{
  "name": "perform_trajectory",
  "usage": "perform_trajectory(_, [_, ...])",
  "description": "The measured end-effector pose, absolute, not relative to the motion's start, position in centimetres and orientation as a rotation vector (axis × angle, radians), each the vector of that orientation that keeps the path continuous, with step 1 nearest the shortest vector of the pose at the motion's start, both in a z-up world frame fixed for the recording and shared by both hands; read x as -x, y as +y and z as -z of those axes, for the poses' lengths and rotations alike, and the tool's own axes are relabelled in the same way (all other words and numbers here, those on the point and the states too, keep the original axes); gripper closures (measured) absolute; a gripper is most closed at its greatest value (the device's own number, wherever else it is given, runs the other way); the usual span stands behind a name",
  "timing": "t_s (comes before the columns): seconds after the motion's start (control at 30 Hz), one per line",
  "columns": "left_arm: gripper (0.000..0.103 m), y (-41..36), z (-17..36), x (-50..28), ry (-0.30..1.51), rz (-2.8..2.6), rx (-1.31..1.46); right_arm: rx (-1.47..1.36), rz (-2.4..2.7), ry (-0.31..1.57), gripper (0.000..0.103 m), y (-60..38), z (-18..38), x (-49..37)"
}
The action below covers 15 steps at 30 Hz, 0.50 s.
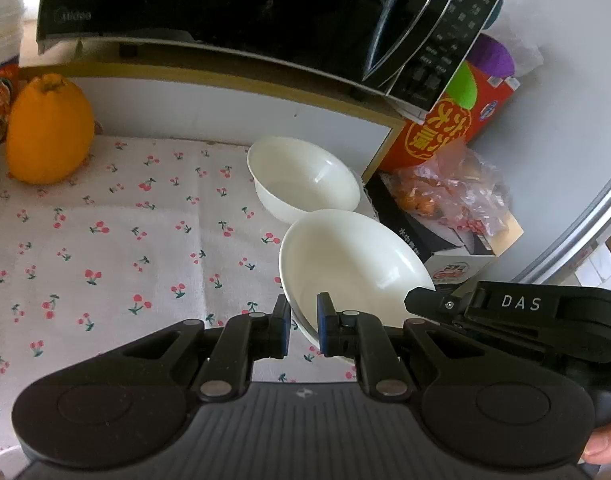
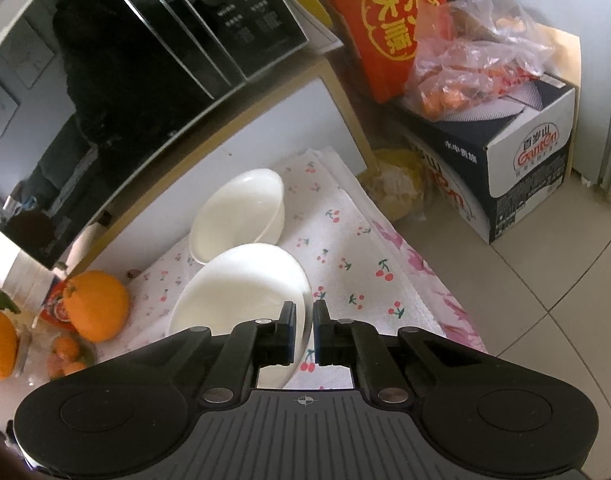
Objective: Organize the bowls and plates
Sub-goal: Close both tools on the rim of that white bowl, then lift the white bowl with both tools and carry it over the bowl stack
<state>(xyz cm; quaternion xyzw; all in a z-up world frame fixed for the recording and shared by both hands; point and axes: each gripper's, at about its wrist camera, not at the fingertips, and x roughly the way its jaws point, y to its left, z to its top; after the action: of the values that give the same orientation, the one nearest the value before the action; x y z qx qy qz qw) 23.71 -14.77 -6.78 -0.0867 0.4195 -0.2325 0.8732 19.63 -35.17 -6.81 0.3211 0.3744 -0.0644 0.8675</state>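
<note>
Two white bowls stand on a cherry-print cloth (image 1: pixel 105 240). The near bowl (image 1: pixel 353 268) is tilted, and my left gripper (image 1: pixel 303 320) is shut on its front rim, one blue pad inside and one outside. My right gripper (image 1: pixel 421 298) reaches in from the right and touches the same bowl's right rim. In the right wrist view that gripper (image 2: pixel 304 320) is shut on the thin edge of the near bowl (image 2: pixel 241 292). The far bowl (image 1: pixel 305 180) (image 2: pixel 241 212) sits upright just behind it, close to the near bowl's far rim.
A black microwave (image 1: pixel 225 8) on a shelf overhangs the back of the cloth. A large orange fruit (image 1: pixel 49 128) stands at the back left. Off the cloth's right edge are a red box (image 1: pixel 445 128), a plastic bag of snacks (image 1: pixel 457 192) and a cardboard carton (image 2: pixel 505 160) on the tiled floor.
</note>
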Motion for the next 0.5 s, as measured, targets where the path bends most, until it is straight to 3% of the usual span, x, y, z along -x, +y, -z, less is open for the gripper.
perform_trajectory(0.5, [0.091, -14.0, 4.2, -19.9, 0.858, 0.475, 0.163, -0.626, 0.116, 0.788, 0.093, -33.6, 3.0, -15.5])
